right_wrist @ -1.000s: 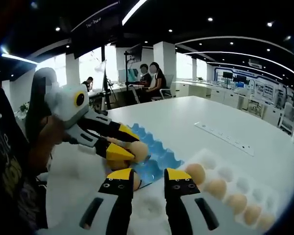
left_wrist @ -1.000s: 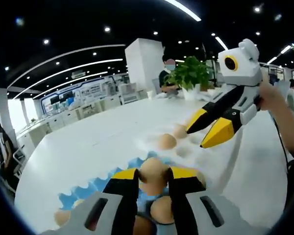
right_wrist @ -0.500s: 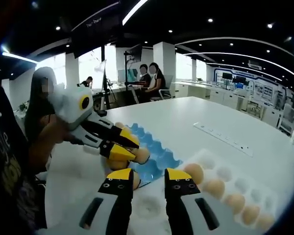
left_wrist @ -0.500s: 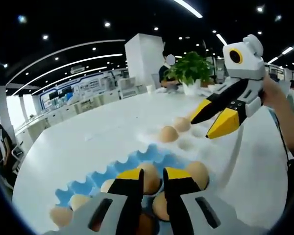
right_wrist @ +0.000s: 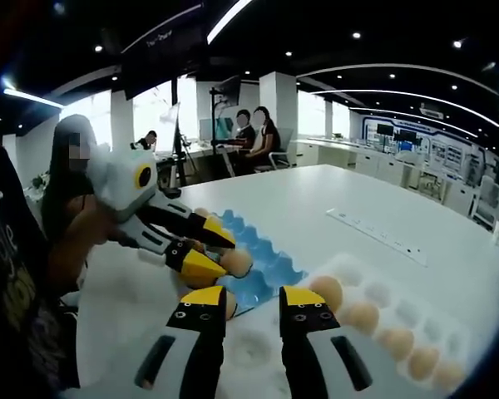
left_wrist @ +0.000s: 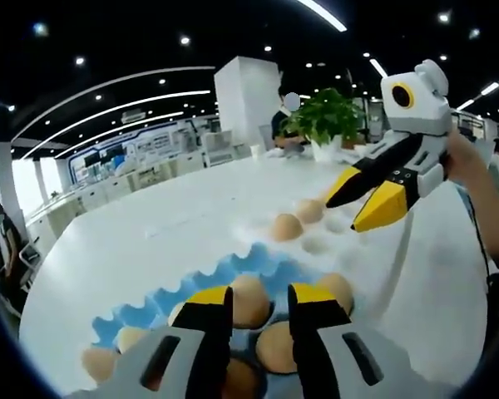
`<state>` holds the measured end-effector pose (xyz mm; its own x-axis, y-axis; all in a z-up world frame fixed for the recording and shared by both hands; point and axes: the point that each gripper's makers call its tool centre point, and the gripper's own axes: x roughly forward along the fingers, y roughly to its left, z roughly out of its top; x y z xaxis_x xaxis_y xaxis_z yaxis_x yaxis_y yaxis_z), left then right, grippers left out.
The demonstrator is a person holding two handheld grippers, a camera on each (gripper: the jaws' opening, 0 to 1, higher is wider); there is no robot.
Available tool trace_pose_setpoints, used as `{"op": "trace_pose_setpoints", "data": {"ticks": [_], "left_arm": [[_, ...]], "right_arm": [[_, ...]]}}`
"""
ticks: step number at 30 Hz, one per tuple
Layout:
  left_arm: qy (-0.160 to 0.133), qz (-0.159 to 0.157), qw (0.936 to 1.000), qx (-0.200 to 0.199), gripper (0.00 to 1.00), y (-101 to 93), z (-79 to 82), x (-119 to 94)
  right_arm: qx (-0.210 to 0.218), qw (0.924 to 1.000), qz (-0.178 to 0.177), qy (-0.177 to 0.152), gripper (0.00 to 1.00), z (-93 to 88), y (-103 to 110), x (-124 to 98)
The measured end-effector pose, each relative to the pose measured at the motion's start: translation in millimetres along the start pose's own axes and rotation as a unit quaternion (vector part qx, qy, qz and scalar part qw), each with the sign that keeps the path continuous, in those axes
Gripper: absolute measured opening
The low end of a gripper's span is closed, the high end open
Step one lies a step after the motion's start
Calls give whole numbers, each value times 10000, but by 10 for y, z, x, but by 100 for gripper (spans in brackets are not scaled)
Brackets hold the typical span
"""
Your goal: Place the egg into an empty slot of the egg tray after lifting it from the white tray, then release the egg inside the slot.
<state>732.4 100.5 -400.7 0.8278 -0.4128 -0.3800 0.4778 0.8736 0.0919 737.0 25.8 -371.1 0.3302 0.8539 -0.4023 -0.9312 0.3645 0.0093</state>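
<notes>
The blue egg tray [left_wrist: 233, 270] lies just ahead of my left gripper [left_wrist: 259, 295] and holds several brown eggs. One egg [left_wrist: 248, 301] rests in a slot between my left jaws, which stand open on either side of it. In the right gripper view the same egg [right_wrist: 237, 263] shows at the tips of the left gripper [right_wrist: 227, 259]. My right gripper [right_wrist: 254, 298] is open with nothing in it, above the near end of the white tray [right_wrist: 374, 295], which carries several eggs. The right gripper [left_wrist: 343, 216] hovers over that white tray [left_wrist: 333, 241].
Everything sits on a large white table [right_wrist: 316, 199]. A white power strip [right_wrist: 374, 237] lies beyond the white tray. A potted plant [left_wrist: 324, 120] stands at the table's far side. Two people [right_wrist: 258, 133] sit at desks in the background. A hand [left_wrist: 470, 162] holds the right gripper.
My left gripper lowered the egg it held into a slot of the blue tray, then its jaws spread apart off the egg. The right gripper has barely moved.
</notes>
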Motion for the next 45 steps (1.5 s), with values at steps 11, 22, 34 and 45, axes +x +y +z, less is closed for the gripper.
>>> {"op": "trace_pose_setpoints", "data": {"ticks": [11,22,34,45], "left_arm": [[-97,-123,9999,-11,38,-100,52,0],[-185,-302,9994,34,45,-234,119,34],[-209,-424,9988,106,49,-324,154,56],[-119,-521,9985,143,50,-410,134,105]], "right_arm": [[23,9998,-205,18,26,-73,-94,-147],[77,9987,-496,85,27,-201,-281,-373],[118,9967,-777,217,27,-373,-490,-582],[219,9935,-1083,276,29,-502,-678,-775]]}}
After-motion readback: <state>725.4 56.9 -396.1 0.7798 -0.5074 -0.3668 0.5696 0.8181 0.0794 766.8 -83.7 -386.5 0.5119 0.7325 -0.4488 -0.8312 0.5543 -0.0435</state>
